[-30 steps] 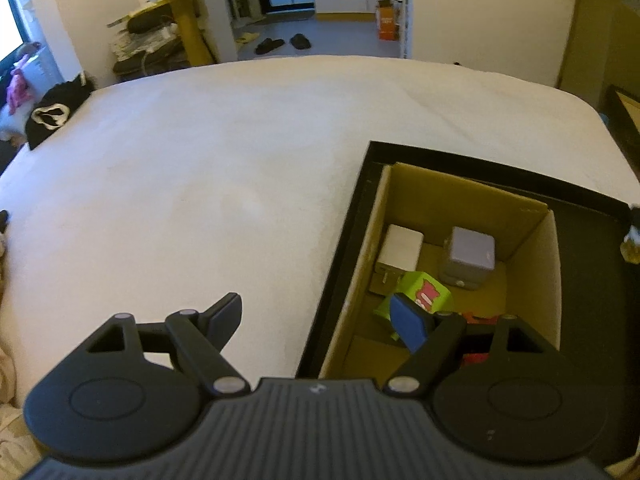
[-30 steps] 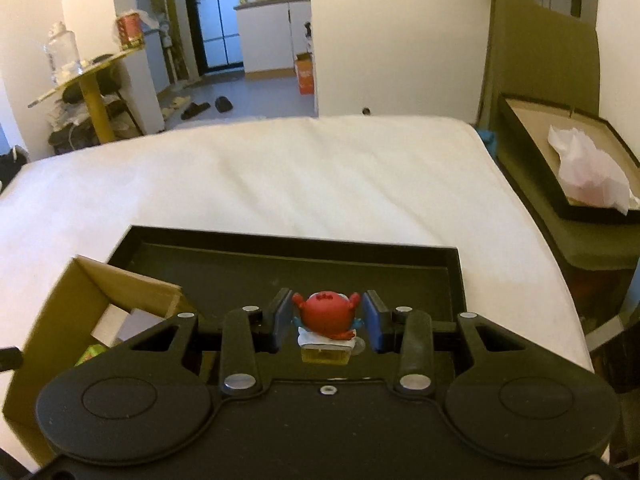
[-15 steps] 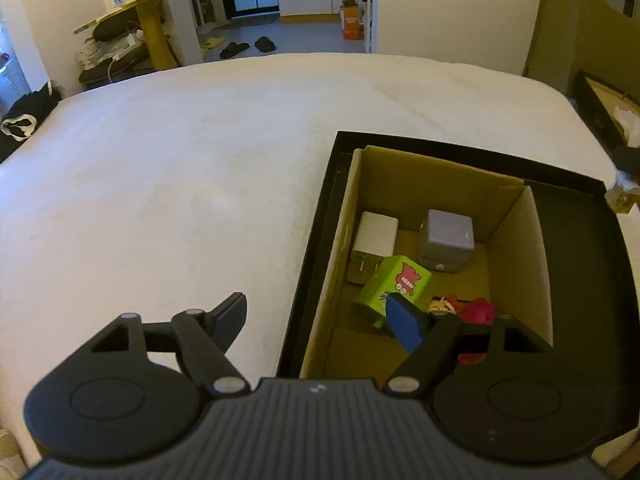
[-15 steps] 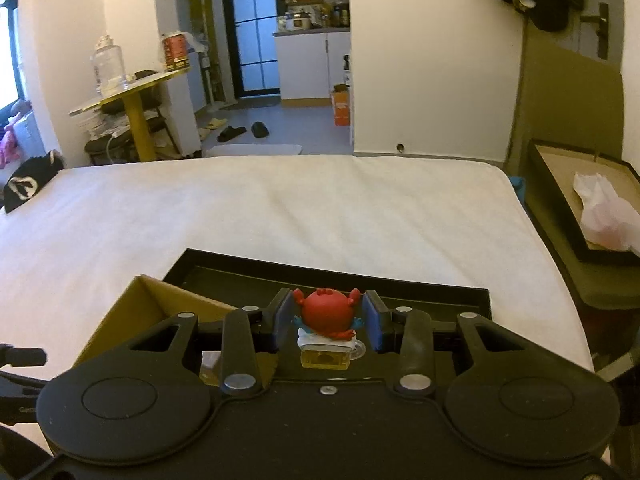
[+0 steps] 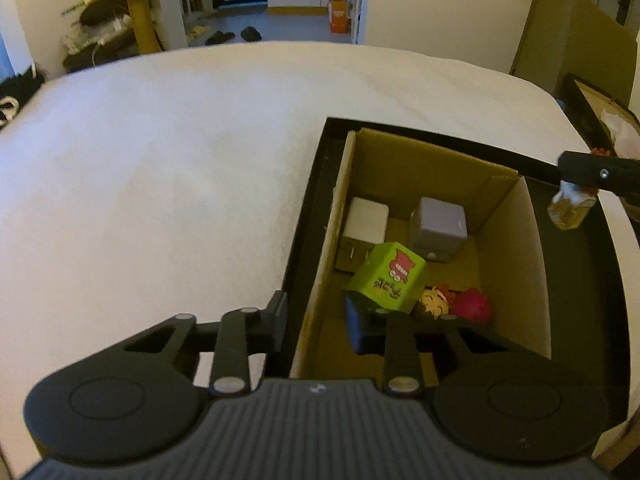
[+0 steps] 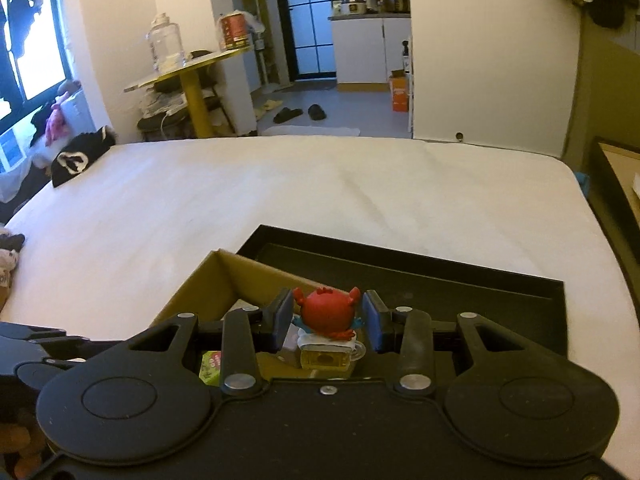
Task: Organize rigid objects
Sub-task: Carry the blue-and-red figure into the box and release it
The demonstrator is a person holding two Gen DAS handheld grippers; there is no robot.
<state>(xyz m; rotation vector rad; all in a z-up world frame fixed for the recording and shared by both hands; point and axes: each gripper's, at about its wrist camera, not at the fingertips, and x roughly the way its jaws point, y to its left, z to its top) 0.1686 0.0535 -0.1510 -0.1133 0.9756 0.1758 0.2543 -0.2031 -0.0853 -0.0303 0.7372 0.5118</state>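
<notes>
Crab figure [image 6: 325, 314] on its yellow mug base sits pinched in our right gripper [image 6: 327, 318], hovering abt over the right wall of the cardboard box [image 5: 516, 248]. Box lies down-left; inside: white cube, grey cube, green carton, prob. two small figures. Left gripper [image 5: 316, 322] spread, straddling the near-left box wall.

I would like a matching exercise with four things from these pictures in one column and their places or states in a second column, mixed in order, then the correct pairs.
Things:
1. red crab figure
2. green carton
3. cardboard box
4. left gripper

Places or states:
A. stands inside the black tray
B. open, straddling the box's left wall
C. lies tilted inside the box
D. between the fingers of the right gripper

Pairs: 1-D, 2-C, 3-A, 4-B
</notes>
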